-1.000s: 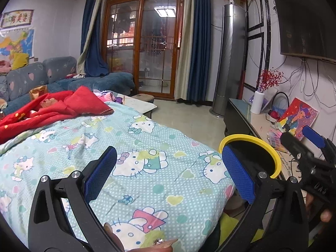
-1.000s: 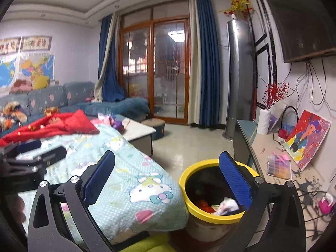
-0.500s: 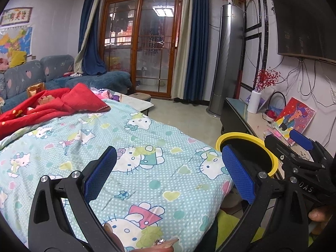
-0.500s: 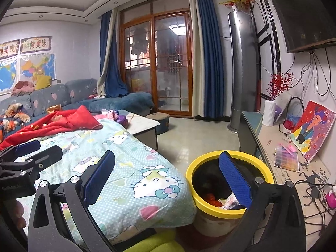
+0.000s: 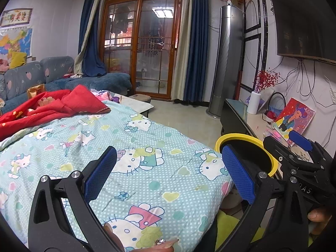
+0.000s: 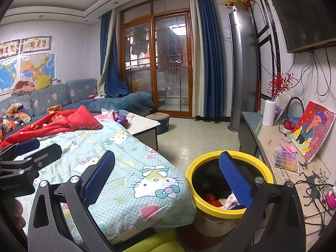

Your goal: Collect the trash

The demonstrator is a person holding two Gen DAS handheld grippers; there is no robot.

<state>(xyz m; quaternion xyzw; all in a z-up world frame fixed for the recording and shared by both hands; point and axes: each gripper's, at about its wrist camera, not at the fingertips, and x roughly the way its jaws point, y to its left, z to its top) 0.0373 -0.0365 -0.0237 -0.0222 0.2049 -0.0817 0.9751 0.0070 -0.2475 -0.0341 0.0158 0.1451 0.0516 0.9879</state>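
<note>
Hiding part of the yellow bin, right claw spread, empty

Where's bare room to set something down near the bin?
Free: the quilt between the red blanket and the bin, and the floor before the glass door. Crowded: the shelf on the right, with vase, painting, cables.

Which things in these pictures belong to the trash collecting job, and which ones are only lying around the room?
For the job:
- yellow-rimmed bin, with trash already inside
- left gripper, open and empty
- right gripper, open and empty

Only lying about:
- red blanket
- cartoon-cat quilt
- painting
- white vase
- sofa
</note>
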